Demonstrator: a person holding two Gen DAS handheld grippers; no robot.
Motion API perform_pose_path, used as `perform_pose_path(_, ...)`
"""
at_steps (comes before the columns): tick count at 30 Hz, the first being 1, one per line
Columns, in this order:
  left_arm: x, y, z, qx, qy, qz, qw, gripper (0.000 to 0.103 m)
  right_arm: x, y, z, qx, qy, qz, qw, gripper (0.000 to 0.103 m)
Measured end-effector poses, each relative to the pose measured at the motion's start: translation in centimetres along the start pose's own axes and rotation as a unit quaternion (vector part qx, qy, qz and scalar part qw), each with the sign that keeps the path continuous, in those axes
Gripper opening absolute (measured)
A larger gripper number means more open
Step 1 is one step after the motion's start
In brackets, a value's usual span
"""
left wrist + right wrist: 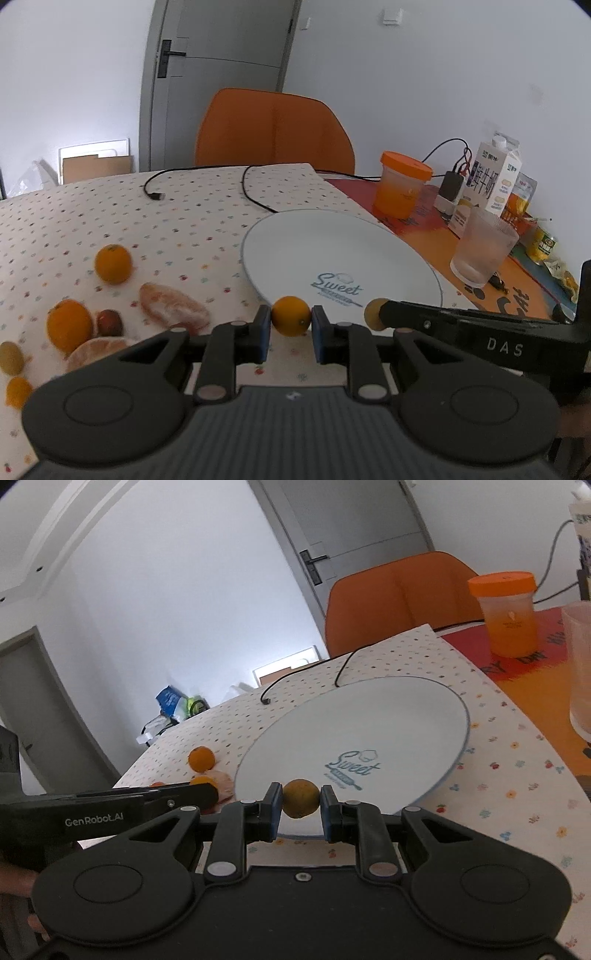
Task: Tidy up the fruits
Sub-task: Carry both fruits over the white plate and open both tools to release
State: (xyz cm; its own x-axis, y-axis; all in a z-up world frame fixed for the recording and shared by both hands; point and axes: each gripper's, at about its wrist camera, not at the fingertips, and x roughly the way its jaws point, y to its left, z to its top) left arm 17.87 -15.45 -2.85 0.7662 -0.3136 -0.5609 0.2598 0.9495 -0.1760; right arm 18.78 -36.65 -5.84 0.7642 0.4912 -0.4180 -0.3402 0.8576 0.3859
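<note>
My left gripper [291,319] is shut on a small orange fruit [291,314], held just at the near rim of the white "Sweet" plate [332,243]. My right gripper [301,805] is shut on a duller yellow-orange fruit [301,797] over the plate's [369,720] near edge. Each gripper shows from the side in the other's view: the right gripper [375,314] with its fruit, the left gripper [207,792] at the plate's left. Loose fruit lies left of the plate: an orange [113,264], a peeled mandarin [173,306], another orange [69,325], a brown fruit [109,323].
Right of the plate stand an orange-lidded jar [402,184], a frosted glass [482,247] and a milk carton [496,177]. Black cables [255,192] lie on the dotted cloth behind the plate. An orange chair [273,129] stands at the table's far side.
</note>
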Motion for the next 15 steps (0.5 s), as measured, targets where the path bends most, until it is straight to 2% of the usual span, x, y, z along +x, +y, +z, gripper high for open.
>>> perform_pose_path(3,0.7,-0.6,0.3,0.004,0.002,-0.003,1.0,0.021,-0.3,-0.4,-0.2,0.005,-0.006,0.0,1.0,0.025)
perform_pose_path(15,1.6,-1.5,1.2,0.003,-0.008,0.008,0.9999,0.024,-1.6,-0.6,-0.5,0.006,-0.019,-0.007,1.0,0.026)
